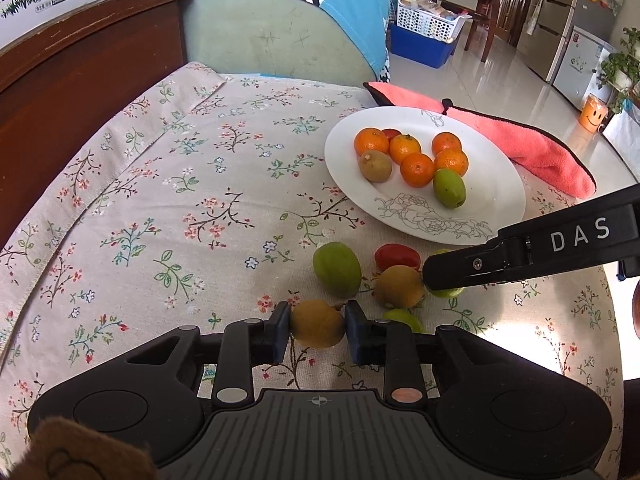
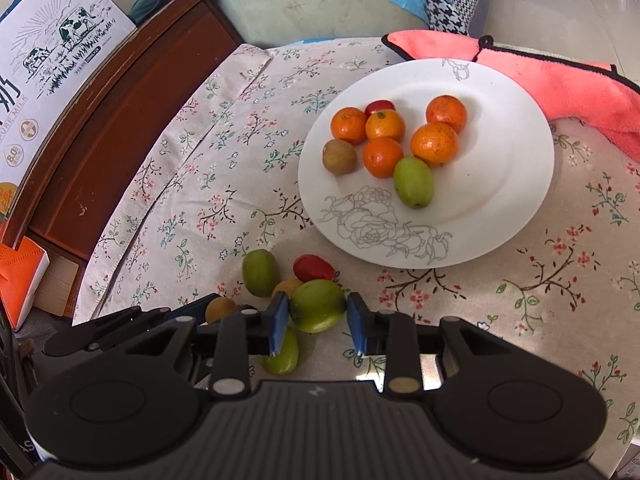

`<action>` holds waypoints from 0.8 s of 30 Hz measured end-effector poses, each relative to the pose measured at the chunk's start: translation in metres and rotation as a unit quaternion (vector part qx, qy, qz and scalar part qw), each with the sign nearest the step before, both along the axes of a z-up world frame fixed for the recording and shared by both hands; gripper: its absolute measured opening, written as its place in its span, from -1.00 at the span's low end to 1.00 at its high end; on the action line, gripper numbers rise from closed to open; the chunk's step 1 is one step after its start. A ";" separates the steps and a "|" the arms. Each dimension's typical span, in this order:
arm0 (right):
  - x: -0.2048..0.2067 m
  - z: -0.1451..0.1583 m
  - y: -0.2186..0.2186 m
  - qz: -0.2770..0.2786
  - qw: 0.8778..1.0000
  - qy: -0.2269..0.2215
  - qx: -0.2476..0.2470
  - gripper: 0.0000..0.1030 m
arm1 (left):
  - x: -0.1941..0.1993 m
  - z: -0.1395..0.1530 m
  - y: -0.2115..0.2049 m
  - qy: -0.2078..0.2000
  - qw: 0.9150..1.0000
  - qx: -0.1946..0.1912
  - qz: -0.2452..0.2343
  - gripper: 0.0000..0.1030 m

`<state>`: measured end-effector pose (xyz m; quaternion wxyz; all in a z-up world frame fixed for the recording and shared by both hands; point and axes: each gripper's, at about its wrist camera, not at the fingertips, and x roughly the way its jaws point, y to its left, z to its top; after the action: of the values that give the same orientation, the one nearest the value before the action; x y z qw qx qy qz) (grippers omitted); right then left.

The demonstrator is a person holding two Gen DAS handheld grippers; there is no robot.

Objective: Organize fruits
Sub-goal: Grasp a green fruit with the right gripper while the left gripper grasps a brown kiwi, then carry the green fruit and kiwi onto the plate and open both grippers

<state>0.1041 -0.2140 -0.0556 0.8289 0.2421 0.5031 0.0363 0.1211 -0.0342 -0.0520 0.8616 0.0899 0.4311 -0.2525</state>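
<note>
My left gripper [image 1: 317,326] is shut on a yellow-brown fruit [image 1: 317,323], low over the floral tablecloth. My right gripper [image 2: 317,312] has its pads around a green fruit [image 2: 317,305]; the left pad touches it and the right pad stands at its edge. In the left wrist view the right gripper [image 1: 430,276] reaches in from the right. Loose beside them lie a green fruit [image 1: 337,269], a red tomato [image 1: 396,257], a brown fruit [image 1: 399,286] and a small green fruit [image 2: 282,354]. The white plate [image 2: 500,184] holds several oranges, a kiwi [image 2: 339,156], a green fruit [image 2: 413,182] and a red tomato [image 2: 379,106].
A pink towel [image 2: 560,80] lies behind the plate at the table's right. A wooden headboard [image 2: 120,128] and a milk carton box [image 2: 52,64] stand at the left. A green cushion [image 1: 272,36] is at the far edge.
</note>
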 end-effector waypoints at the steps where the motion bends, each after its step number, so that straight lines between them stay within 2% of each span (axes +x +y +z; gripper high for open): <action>1: -0.001 0.001 -0.001 -0.001 1.000 -0.001 0.000 -0.38 | 0.000 0.000 0.000 -0.001 1.000 0.001 0.000 -0.49; 7: -0.001 0.005 -0.005 -0.005 1.000 -0.006 0.005 -0.38 | -0.001 0.003 -0.001 -0.004 1.000 0.002 0.003 -0.49; 12: -0.002 0.017 -0.014 -0.018 0.999 -0.027 0.017 -0.38 | -0.001 0.014 -0.002 -0.011 1.000 -0.012 0.007 -0.49; 24: 0.003 0.050 -0.059 -0.085 0.992 -0.083 0.037 -0.38 | 0.012 0.044 -0.023 -0.020 0.998 -0.061 0.011 -0.49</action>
<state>0.1075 -0.2733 -0.0058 0.8584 0.3108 0.4080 0.0042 0.1327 -0.0575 -0.0079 0.8764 0.0373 0.3988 -0.2674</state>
